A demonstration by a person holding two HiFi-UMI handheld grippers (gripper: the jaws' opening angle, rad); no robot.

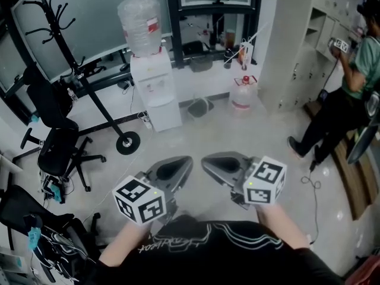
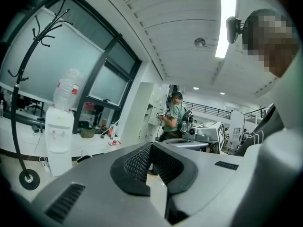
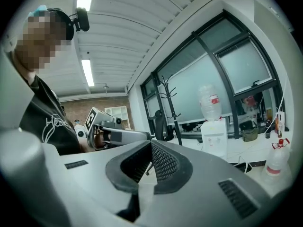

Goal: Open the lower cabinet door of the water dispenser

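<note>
We hold both grippers close to the body, near level and well short of any target, which looks to us like a carrying pose rather than a reach. The left gripper (image 1: pixel 185 161) has its jaws brought together at the tips with nothing between them, and the right gripper (image 1: pixel 206 161) is closed and empty in the same way. Its own view shows the pads meeting with only floor beyond. The two noses point slightly toward each other over the floor (image 1: pixel 237 136), so neither is lined up on anything yet. The dispenser (image 1: pixel 155 82) stands well apart from us across the room, white and upright against the window wall, with a clear bottle (image 1: pixel 141 24) seated on top. Its lower door (image 1: pixel 164 113) sits flat and closed, so we judge the task not begun, and the walk across has to come before any grip. The floor is pale, glossy and bare between us and the dispenser. A black coat rack (image 1: pixel 71 58) and a chair (image 1: pixel 56 142) stand to its left, a spare bottle (image 1: pixel 242 94) sits on the floor to its right, and another person (image 1: pixel 350 94) works at the lockers on the far right.
</note>
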